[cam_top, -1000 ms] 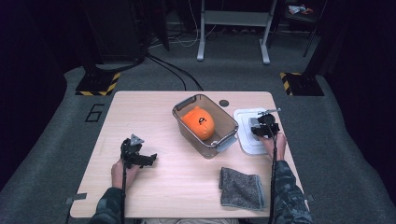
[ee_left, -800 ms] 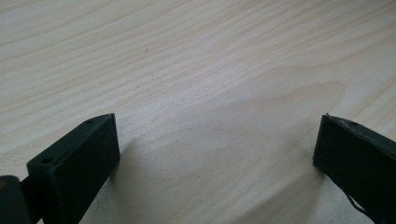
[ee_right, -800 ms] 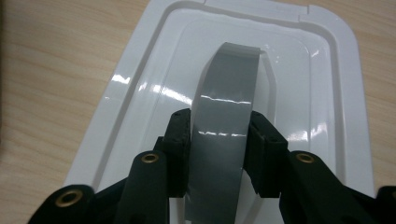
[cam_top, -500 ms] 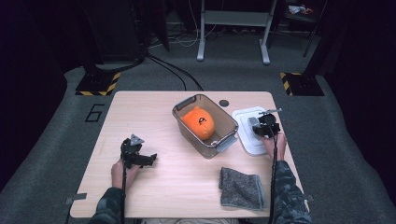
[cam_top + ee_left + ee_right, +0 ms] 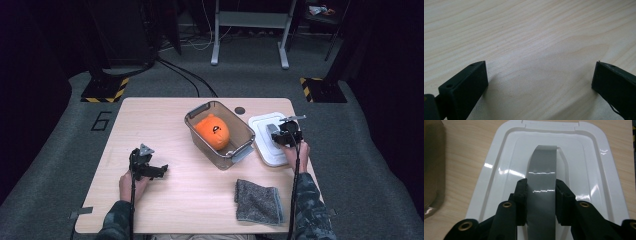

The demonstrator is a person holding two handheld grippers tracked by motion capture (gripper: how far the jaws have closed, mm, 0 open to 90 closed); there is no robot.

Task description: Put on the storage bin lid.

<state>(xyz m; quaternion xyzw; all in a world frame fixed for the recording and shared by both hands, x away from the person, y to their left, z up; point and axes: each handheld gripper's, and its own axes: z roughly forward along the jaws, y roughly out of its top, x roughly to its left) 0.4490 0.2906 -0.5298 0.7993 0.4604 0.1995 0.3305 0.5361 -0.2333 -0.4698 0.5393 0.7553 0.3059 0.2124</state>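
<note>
Wooden table [image 5: 165, 120] spans high view. Clear bin [image 5: 220, 134] at centre-far, orange toy [image 5: 212, 131] inside. White lid [image 5: 265, 140] flat on table just right of bin. Grey cloth [image 5: 258, 201] near edge, right. Right gripper [image 5: 283, 136] over lid; right gripper view gives detail high view lacks: jaws, just been closing, clamp grey handle [image 5: 541, 182] from both sides. Left gripper [image 5: 150, 169] low over bare wood, near-left; left gripper view shows jaws wide apart, nothing between.

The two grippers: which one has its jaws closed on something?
The right gripper: its jaws clamp the grey handle of the white lid. The left gripper stands open over bare table.
</note>
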